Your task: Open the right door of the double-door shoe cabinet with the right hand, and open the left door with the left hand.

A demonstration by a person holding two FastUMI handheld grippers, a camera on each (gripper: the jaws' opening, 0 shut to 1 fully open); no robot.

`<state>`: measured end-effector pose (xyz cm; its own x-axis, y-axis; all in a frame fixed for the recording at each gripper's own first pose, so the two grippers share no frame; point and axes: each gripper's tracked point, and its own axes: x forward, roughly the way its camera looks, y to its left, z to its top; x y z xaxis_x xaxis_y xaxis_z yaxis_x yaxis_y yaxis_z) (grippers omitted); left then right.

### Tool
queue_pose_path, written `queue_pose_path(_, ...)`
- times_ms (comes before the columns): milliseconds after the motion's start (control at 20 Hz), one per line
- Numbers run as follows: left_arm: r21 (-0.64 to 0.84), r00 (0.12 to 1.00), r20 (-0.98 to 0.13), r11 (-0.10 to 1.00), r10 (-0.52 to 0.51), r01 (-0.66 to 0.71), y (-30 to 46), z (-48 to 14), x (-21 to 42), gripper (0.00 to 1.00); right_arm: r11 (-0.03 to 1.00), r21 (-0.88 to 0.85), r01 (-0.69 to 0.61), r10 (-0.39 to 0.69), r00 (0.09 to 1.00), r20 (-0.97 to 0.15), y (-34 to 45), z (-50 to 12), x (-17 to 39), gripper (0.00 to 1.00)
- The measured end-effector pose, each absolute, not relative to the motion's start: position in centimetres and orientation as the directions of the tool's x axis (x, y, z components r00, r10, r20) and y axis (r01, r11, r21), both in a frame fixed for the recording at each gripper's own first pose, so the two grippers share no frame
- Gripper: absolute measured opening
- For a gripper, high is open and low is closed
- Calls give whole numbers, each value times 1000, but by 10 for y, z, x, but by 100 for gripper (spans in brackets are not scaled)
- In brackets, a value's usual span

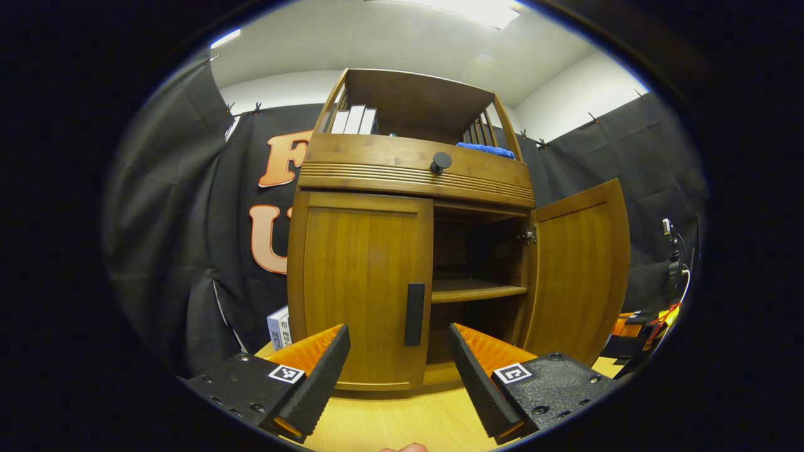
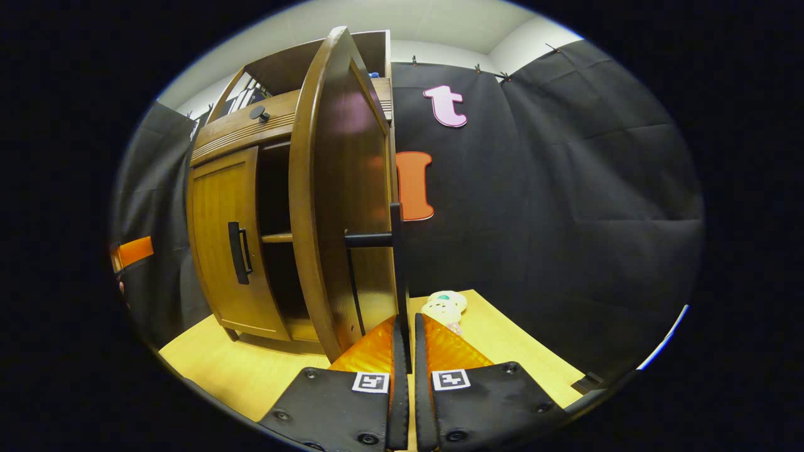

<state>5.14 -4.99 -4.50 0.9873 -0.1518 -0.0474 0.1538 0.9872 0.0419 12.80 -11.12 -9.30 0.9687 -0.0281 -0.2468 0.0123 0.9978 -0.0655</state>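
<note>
Two tools are in use at the shoe cabinet (image 1: pixel 414 188), which stands on the table (image 1: pixel 402 414).

In the left gripper view, from left to right: a small white box (image 1: pixel 279 326) sits on the table against the cabinet's left side. Your left tool (image 1: pixel 399 351) is released, its fingers (image 1: pixel 326 370) spread wide and pointing at the lower part of the left door (image 1: pixel 361 289). That door is closed. Its dark vertical handle (image 1: pixel 414 314) sits on the door's right edge and appears in the gap between your fingers, not touched by either. Above the doors, a drawer front carries a round dark knob (image 1: pixel 441 161); white books (image 1: pixel 355 119) and a blue cloth (image 1: pixel 485 149) rest on the open top shelf. To the right of the left door, the compartment is exposed, showing an inner shelf (image 1: pixel 477 290). The right door (image 1: pixel 581 270) is swung open on its hinge, well clear of the frame.

In the right gripper view, from left to right: the closed left door (image 2: pixel 223 245) and its handle (image 2: pixel 239 252) appear first, then the open compartment, then the right door (image 2: pixel 342 207) seen edge-on. Your right tool (image 2: pixel 405 339) is clenched on the right door's handle (image 2: pixel 396 263), the bar running down between both fingers (image 2: pixel 370 351). A small pale toy (image 2: pixel 445 306) lies on the table just beyond the tool.
</note>
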Motion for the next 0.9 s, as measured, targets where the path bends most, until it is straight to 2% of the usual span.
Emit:
queue_pose_path(50, 48, 986, -43, 986, -159, 161, -55, -45, 54, 92, 997, -71, -8, -10, 968, -250, -114, -94, 129, 12)
queue_pose_path(150, 59, 982, -55, 981, -179, 183, -69, -50, 57, 94, 996, -85, -40, 16, 966, -257, -119, -94, 130, 12)
queue_pose_path(200, 57, 979, -62, 979, -193, 197, -74, -54, 55, 92, 995, -81, -51, 28, 965, -262, -121, -95, 130, 1)
queue_pose_path(250, 50, 975, -71, 976, -210, 214, -82, -57, 53, 94, 995, -75, -61, 39, 964, -264, -124, -94, 131, 12)
queue_pose_path(350, 46, 971, -87, 973, -220, 225, -91, -62, 48, 92, 996, -50, -67, 52, 964, -260, -130, -93, 131, 12)
queue_pose_path(400, 40, 972, -86, 974, -218, 222, -93, -62, 46, 94, 996, -47, -73, 59, 966, -250, -130, -93, 130, 12)
queue_pose_path(450, 36, 974, -84, 976, -211, 214, -95, -63, 46, 94, 995, -63, -71, 54, 970, -235, -130, -91, 129, 23)
queue_pose_path(500, 35, 976, -86, 978, -201, 205, -95, -65, 46, 92, 995, -74, -72, 53, 972, -229, -131, -91, 127, 12)
queue_pose_path(550, 34, 976, -95, 979, -197, 201, -97, -69, 45, 95, 995, -75, -67, 48, 973, -224, -132, -92, 123, 0)
queue_pose_path(600, 30, 975, -100, 979, -199, 203, -100, -71, 42, 92, 996, -65, -61, 45, 975, -219, -134, -92, 121, 1)
queue_pose_path(650, 24, 974, -102, 978, -202, 205, -101, -72, 41, 95, 997, -59, -48, 35, 976, -215, -137, -91, 118, 12)
queue_pose_path(700, 18, 975, -100, 979, -201, 203, -100, -71, 41, 94, 998, -62, -33, 19, 977, -210, -142, -89, 115, 11)
queue_pose_path(750, 13, 975, -100, 980, -197, 199, -99, -71, 42, 94, 997, -73, -7, -9, 977, -213, -149, -91, 110, 0)
queue_pose_path(800, 9, 976, -100, 981, -194, 196, -99, -72, 42, 95, 997, -81, 19, -37, 976, -215, -157, -93, 104, 10)
queue_pose_path(850, 5, 977, -99, 981, -190, 192, -99, -73, 42, 95, 996, -84, 42, -59, 975, -214, -162, -93, 99, 10)
queue_pose_path(900, 2, 977, -97, 982, -189, 190, -98, -74, 42, 95, 996, -73, 57, -72, 975, -211, -168, -91, 92, 22)
